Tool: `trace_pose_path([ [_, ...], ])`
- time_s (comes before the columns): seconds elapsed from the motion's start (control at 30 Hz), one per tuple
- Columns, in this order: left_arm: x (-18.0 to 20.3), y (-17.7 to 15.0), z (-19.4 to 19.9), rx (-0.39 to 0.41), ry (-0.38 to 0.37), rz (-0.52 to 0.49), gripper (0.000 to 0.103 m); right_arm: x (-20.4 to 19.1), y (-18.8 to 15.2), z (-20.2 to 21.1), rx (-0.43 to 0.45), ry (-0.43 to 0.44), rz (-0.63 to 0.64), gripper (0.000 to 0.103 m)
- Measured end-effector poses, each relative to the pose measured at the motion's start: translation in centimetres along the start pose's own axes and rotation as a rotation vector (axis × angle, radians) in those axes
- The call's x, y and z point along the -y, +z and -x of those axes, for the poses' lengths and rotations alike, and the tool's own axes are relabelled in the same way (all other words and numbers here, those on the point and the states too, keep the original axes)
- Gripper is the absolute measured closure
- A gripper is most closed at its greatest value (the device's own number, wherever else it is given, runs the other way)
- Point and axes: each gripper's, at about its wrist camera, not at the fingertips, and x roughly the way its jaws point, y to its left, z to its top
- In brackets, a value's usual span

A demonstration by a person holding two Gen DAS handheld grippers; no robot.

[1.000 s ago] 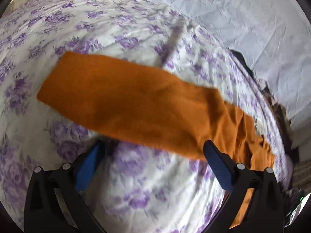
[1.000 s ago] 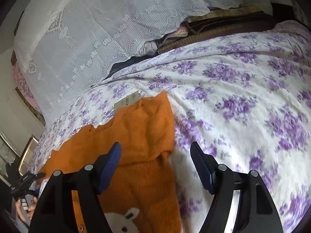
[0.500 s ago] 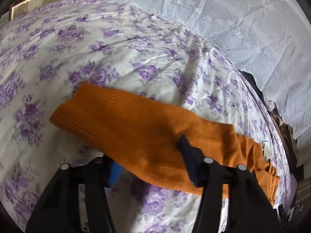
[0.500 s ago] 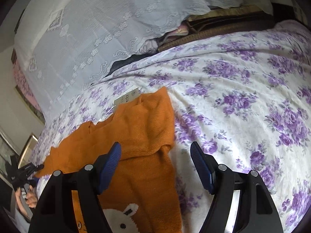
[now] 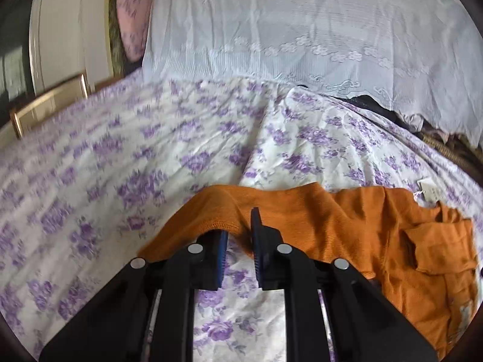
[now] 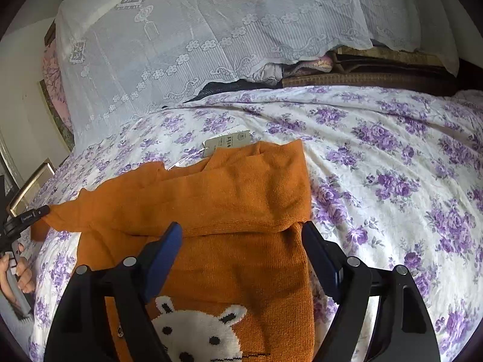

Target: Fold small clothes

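Bed [image 6: 392,166], purple-flowered sheet. Lace cover [image 6: 211,30], beyond both tools. Orange sweater [image 6: 241,199], spread flat under right tool [image 6: 241,241], whose jaws gape with nothing pinched, having just widened. Sleeve [image 5: 217,211], lifted off sheet; left tool [image 5: 238,235], jaws just closed, clamps its edge. Paper tag [image 6: 228,143], beyond the collar.

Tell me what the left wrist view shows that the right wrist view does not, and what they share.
Left wrist only: the left gripper, its jaws just closed, pinching the sleeve edge. Right wrist only: the open right gripper over the sweater, its white animal face, and a hand at the left edge. Both: orange sweater, paper tag, floral bedsheet, lace cloth.
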Motion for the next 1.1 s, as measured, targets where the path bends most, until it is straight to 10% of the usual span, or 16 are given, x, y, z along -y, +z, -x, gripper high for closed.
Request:
trace_pose_path([
  [1.1, 15.5, 2.8, 6.1, 0.119, -0.108, -0.292, 0.089, 3.4, -0.5, -1.8, -0.101, 0.078, -0.202, 0.021],
])
